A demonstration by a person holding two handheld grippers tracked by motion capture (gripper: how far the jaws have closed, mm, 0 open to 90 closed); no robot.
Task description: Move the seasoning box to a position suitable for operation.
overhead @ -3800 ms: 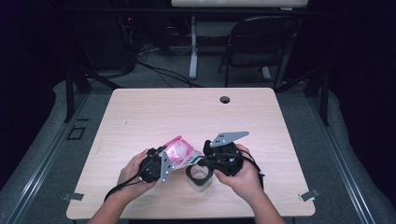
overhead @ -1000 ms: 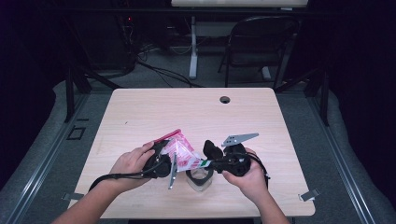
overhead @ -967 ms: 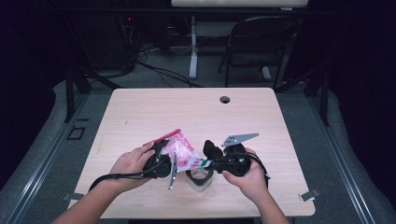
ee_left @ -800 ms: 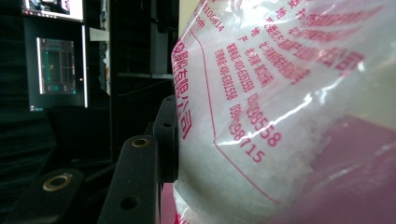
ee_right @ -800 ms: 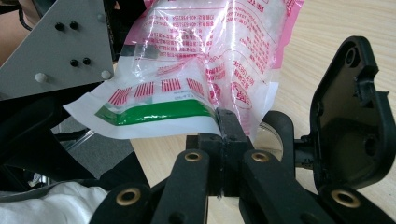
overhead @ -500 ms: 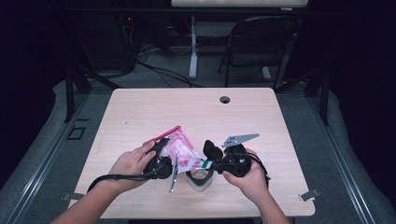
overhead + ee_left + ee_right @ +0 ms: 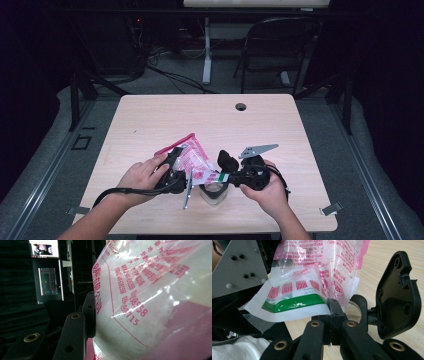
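bag (image 7: 155, 302) cut off by frame edges.

My table (image 7: 150, 120) is pale wood with a round cable hole (image 7: 241, 106) near its far edge. A clear cup (image 7: 214, 192) stands on it near me.

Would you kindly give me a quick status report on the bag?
Both claws on the bag: right claw shut on its corner, left claw gripping its body. Bag held over clear cup. Nothing in the way.
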